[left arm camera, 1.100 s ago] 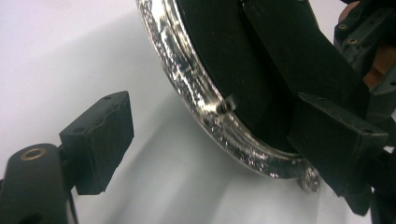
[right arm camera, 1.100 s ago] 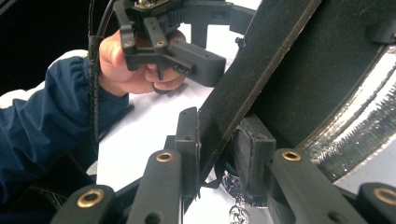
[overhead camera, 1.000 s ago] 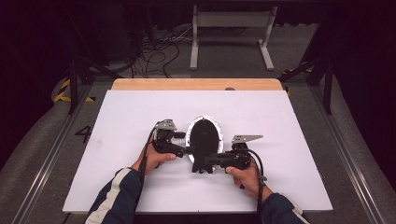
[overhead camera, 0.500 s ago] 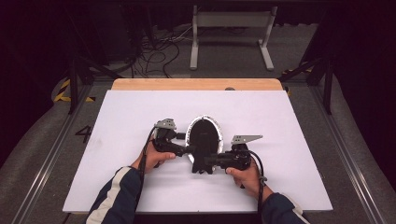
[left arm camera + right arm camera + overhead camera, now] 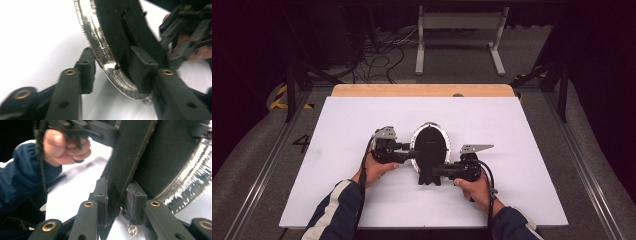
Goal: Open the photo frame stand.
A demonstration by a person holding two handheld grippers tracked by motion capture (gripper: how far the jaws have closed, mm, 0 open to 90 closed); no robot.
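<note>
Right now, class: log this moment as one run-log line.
left claw: closing around silver rim of oval frame | right claw: shut on frame's back stand | surface: white table

left gripper (image 5: 408, 151): fingers closing, not yet clamped | right gripper (image 5: 437, 172): fingers clamped, hand steady

Bright table, dark surround, perhaps motion-blurred close-ups

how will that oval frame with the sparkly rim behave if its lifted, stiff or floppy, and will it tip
The oval frame probably stays stiff: its black back panel looks flat and rigid. The right gripper is shut on its back stand, a thin flap that may flex or fold. The glittery rim looks bumpy, so the left gripper, whose jaws have just been closing around it, likely won't slip.
</note>
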